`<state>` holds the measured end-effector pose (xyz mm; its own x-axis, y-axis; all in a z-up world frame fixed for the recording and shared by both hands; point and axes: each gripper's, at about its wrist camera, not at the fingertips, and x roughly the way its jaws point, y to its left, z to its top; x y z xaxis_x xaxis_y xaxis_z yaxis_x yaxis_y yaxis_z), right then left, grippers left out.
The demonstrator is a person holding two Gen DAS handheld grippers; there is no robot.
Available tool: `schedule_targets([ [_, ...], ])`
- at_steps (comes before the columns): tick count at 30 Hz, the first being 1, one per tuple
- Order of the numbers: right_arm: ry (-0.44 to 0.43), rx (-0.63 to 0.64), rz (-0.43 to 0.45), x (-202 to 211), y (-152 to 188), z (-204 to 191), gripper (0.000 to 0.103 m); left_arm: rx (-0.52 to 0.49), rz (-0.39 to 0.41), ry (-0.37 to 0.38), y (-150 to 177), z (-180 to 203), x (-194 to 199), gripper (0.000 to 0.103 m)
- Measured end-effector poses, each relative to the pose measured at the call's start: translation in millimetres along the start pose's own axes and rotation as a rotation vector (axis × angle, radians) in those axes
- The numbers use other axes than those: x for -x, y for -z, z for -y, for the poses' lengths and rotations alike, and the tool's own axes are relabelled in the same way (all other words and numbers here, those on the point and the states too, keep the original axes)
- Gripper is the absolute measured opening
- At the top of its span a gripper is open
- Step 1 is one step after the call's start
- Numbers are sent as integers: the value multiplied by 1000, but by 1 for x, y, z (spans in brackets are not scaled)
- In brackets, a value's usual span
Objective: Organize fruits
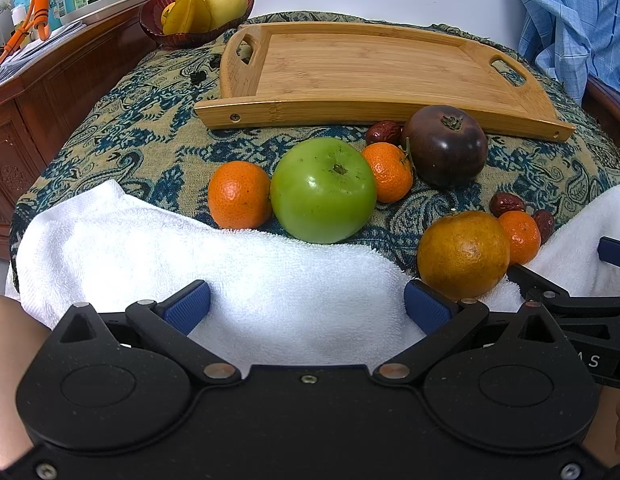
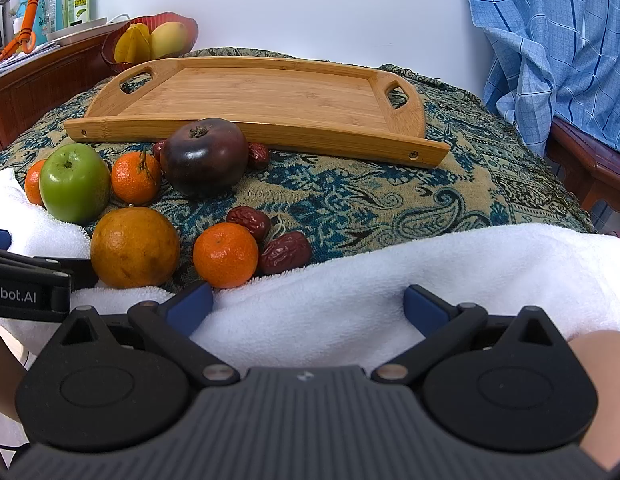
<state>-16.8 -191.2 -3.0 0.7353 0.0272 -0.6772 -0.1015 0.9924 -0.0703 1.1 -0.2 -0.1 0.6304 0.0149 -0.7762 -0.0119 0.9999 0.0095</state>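
Note:
A green apple (image 1: pixel 323 190) (image 2: pixel 75 181) lies on the patterned cloth between two small tangerines (image 1: pixel 240 194) (image 2: pixel 136 178). Behind them sit a dark purple fruit (image 1: pixel 446 146) (image 2: pixel 206 156) and red dates (image 1: pixel 384 132) (image 2: pixel 286 252). A large orange (image 1: pixel 464 254) (image 2: pixel 135 246) and a third tangerine (image 1: pixel 520 236) (image 2: pixel 225 255) rest at the towel's edge. The bamboo tray (image 1: pixel 350 110) (image 2: pixel 270 132) behind the fruit holds nothing. My left gripper (image 1: pixel 308 308) and right gripper (image 2: pixel 308 306) are open over the white towel (image 1: pixel 150 240) (image 2: pixel 430 268), short of the fruit.
A red bowl (image 1: pixel 198 4) (image 2: pixel 150 40) of yellow fruit stands at the back left beside a wooden cabinet (image 1: pixel 50 96) with bottles on it. Blue checked cloth (image 1: pixel 570 20) (image 2: pixel 550 40) hangs over a chair at the right.

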Motion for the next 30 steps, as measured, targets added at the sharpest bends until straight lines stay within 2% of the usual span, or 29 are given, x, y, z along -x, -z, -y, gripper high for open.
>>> schedule_targets([
  [25, -2, 0, 3, -1, 1, 0, 103, -10, 4, -1, -1, 2, 2, 103],
  [30, -8, 3, 24, 2, 3, 1, 103, -38, 54, 14, 6, 0, 2, 103],
])
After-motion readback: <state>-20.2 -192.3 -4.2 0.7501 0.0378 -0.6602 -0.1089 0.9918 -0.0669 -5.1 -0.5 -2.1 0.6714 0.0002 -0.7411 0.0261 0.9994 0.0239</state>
